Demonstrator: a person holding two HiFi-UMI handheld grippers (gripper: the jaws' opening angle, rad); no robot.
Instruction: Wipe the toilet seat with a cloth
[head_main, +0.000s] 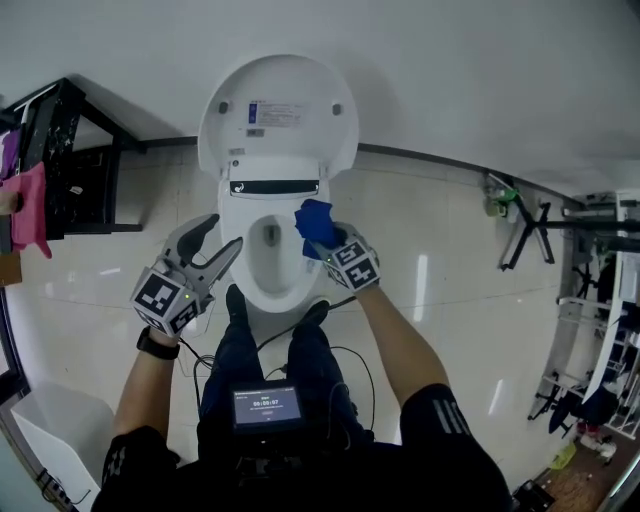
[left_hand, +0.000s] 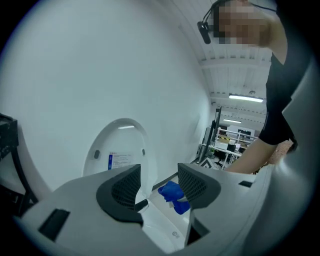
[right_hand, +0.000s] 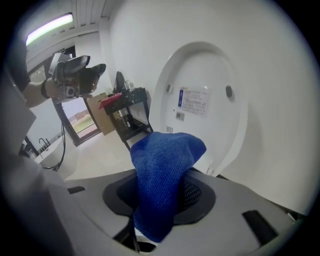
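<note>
A white toilet stands against the wall with its lid raised and its seat down around the bowl. My right gripper is shut on a blue cloth over the seat's right rim. The cloth hangs folded between the jaws in the right gripper view, with the lid behind it. To the left of the seat, my left gripper is open with nothing in it. Between its pads the left gripper view shows the lid and the cloth.
A black rack with a pink cloth stands at the left wall. A white bin sits at lower left. Cables trail over the glossy floor beside the person's legs. A folded black stand leans at the right.
</note>
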